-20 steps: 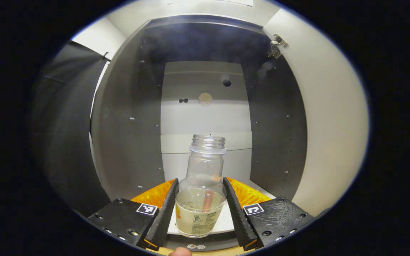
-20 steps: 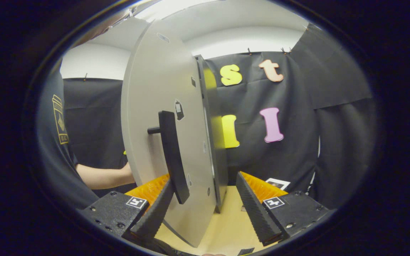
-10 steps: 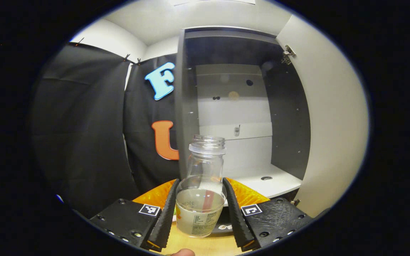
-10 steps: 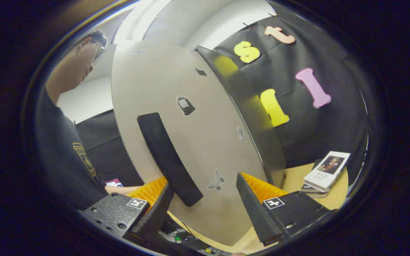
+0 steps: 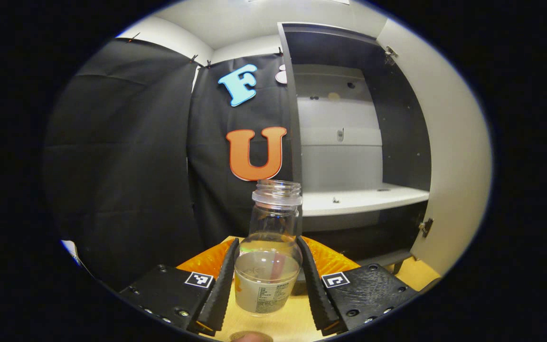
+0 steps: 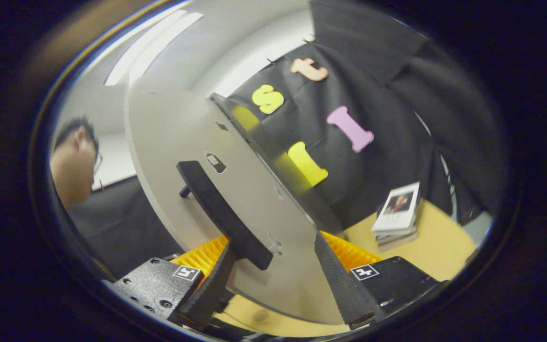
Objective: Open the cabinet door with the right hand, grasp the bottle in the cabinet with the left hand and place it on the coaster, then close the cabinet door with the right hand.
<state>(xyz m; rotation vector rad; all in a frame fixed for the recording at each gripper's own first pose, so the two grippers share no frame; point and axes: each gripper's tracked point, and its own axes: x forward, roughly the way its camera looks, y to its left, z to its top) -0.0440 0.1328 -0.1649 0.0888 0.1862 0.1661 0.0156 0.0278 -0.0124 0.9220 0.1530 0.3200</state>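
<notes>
Clear bottle (image 5: 269,266) stands upright, pinched between the left tool's (image 5: 268,285) fingers; right tool (image 6: 273,285) spread wide.

Left gripper view sits low over the table (image 5: 280,323), looking level and forward past its fingers (image 5: 221,280) at the open cabinet (image 5: 359,142) ahead and to the right, fairly near. Right gripper view is tilted, right up against the outer face of the cabinet door (image 6: 183,137), just beyond its fingers (image 6: 335,280). Both catch that door and the table.
</notes>
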